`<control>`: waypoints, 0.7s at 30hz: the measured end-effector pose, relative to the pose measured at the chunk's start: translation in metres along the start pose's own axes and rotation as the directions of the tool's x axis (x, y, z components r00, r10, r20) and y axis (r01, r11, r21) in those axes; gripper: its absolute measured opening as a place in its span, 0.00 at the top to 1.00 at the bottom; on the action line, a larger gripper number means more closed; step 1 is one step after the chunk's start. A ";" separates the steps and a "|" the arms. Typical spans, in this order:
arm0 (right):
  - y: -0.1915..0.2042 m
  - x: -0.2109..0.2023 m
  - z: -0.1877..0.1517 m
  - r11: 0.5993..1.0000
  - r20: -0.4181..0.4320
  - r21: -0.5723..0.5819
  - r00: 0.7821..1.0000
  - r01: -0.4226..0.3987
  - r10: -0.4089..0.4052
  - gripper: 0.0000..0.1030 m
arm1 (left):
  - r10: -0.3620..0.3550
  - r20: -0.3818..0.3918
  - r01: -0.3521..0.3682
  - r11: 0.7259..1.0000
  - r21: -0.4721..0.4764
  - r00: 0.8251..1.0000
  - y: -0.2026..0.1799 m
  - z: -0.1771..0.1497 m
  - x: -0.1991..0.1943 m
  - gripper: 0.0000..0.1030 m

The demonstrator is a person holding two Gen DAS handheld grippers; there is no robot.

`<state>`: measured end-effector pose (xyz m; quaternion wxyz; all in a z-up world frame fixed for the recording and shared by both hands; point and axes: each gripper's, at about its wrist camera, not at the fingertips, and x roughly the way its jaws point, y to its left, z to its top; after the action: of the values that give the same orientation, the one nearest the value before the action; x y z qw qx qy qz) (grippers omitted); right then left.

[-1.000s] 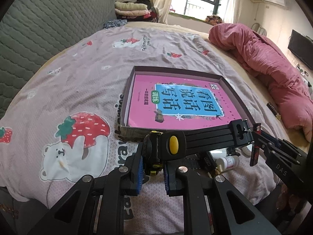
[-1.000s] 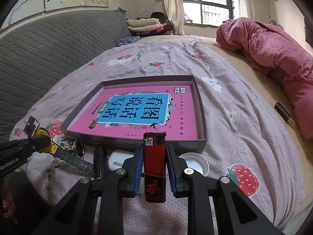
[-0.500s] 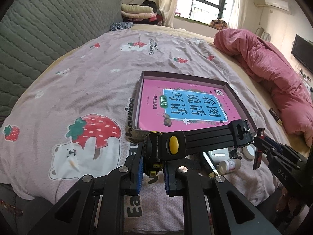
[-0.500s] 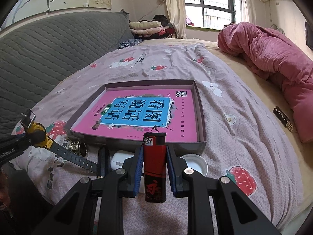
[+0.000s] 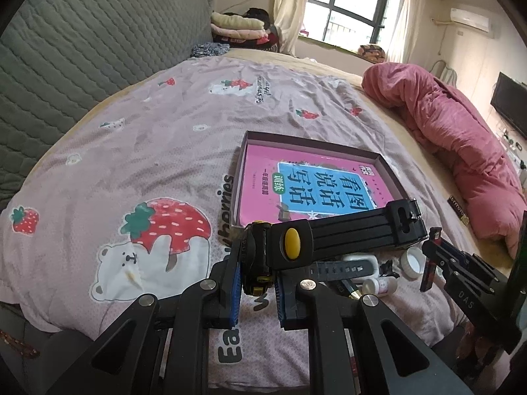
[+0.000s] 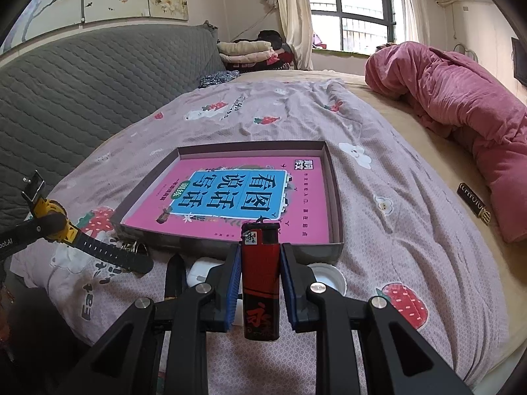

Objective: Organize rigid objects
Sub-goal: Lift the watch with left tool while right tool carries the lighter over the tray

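Observation:
My left gripper (image 5: 257,265) is shut on the case of a black wristwatch (image 5: 332,235) with yellow trim. It holds the watch above the bedsheet, just short of the near left corner of a shallow cardboard box (image 5: 309,142). The strap reaches right across the view. My right gripper (image 6: 260,263) is shut on an upright red and black lighter (image 6: 260,279), in front of the box's near wall (image 6: 316,252). A pink book (image 6: 230,194) lies flat in the box. In the right wrist view the watch (image 6: 95,247) hangs at the left.
On the sheet before the box lie a white bottle cap (image 6: 329,276), a small white bottle (image 5: 378,285), a white case (image 5: 359,258) and a metal ring (image 6: 135,248). A small black bar (image 6: 474,202) lies by the pink duvet (image 6: 461,108). A grey headboard (image 6: 82,92) stands left.
My left gripper has risen and drawn back a little with the watch, so the box sits farther off and to the right. The right gripper and lighter have stayed put.

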<state>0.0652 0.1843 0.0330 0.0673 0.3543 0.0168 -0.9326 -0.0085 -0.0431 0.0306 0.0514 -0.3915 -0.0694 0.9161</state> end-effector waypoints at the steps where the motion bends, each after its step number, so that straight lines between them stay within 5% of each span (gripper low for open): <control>1: 0.000 0.000 0.000 1.000 0.001 0.000 1.000 -0.002 0.002 0.77 | -0.002 0.001 0.002 1.000 -0.002 1.000 0.000 0.000 0.000 0.84; 5: 0.000 -0.001 0.000 1.000 0.003 -0.001 1.000 -0.003 0.003 0.77 | -0.009 0.007 0.009 1.000 -0.004 1.000 0.000 0.001 0.000 0.84; 6: 0.000 -0.001 0.000 1.000 0.003 -0.001 1.000 -0.003 0.003 0.77 | -0.081 -0.011 0.081 0.995 0.062 0.997 0.000 0.001 0.000 0.84; 21: -0.002 -0.005 0.006 1.000 0.026 0.006 1.000 0.013 -0.013 0.77 | -0.099 0.002 0.098 0.993 0.065 0.995 -0.011 0.011 0.016 0.84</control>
<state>0.0646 0.1862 0.0403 0.0605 0.3422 0.0155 -0.9376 -0.0270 -0.0312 0.0284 0.1089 -0.3836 -0.0591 0.9152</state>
